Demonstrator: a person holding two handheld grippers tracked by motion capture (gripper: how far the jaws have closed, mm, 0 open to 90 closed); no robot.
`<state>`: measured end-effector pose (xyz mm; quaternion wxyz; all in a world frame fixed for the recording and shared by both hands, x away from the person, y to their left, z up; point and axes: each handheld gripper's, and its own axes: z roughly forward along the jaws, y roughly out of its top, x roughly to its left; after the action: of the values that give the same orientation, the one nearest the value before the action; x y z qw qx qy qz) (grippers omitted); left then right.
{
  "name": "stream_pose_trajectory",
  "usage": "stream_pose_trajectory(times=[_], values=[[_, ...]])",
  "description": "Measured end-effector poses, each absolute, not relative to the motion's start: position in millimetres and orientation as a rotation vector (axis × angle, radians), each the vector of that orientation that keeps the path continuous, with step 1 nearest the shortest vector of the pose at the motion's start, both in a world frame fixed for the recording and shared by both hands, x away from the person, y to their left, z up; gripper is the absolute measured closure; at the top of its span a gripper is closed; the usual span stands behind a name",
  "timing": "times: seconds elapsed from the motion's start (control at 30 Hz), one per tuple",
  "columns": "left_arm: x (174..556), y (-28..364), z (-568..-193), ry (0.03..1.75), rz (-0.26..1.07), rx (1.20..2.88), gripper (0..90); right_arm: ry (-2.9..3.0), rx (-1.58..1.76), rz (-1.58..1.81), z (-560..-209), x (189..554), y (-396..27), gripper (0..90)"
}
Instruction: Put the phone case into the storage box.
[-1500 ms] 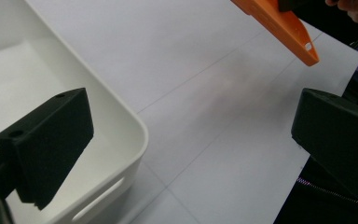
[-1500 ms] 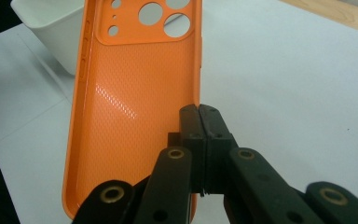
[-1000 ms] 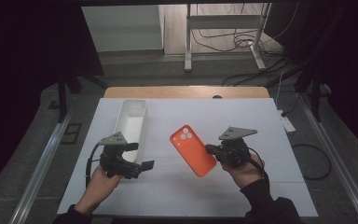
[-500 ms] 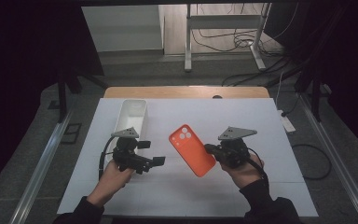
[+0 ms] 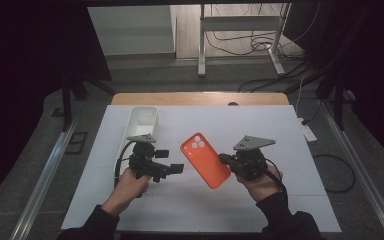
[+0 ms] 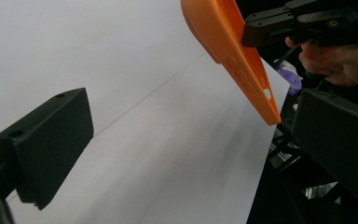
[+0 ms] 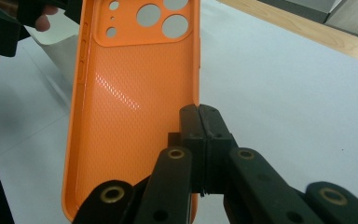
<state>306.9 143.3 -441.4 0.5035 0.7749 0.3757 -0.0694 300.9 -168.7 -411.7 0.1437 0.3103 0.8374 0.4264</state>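
- Right gripper: jaws pressed together on the long edge of the orange phone case; in the right gripper view the two black pads meet at the case's side wall with the wall pinched between them
- Right gripper sits at the right of the white table in the high view, held in the person's right hand; its grey three-cornered plate faces up
- Orange phone case: held clear of the table surface at mid-table, between the two grippers; its long axis runs from upper left to lower right in the high view, camera-cutout end farther from the person
- Right gripper view shows the inner face of the case, textured, with round cutouts at the far end
- Left gripper view shows the case's outer side wall with button bumps, tilted above the table, and the right gripper clamped on it at the upper right
- Left gripper: jaws stand wide apart with nothing between them; in the left gripper view one jaw shows at the lower left and the other at the right, bare white table between
- Left gripper is held in the person's left hand, at the left of mid-table, jaws pointing towards the case and just short of it; not touching it
- White bin: long and narrow, lies on the table behind the left gripper, near the far left part of the white surface; contents cannot be made out
- A strip of wooden tabletop shows beyond the white surface
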Motion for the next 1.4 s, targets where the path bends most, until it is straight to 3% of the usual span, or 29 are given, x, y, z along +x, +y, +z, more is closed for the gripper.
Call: stream_pose_trajectory(times=[1.2,1.4], values=[[326.9,105.8,-446.5,0.919,-0.308,1.832,1.6,2.431,0.85,1.234,-412.7,295.8,-157.6,88.9],[325.0,105.6,-445.2,0.893,-0.336,1.838,22.5,2.432,0.844,1.234,-413.1,295.1,-156.4,88.9]])
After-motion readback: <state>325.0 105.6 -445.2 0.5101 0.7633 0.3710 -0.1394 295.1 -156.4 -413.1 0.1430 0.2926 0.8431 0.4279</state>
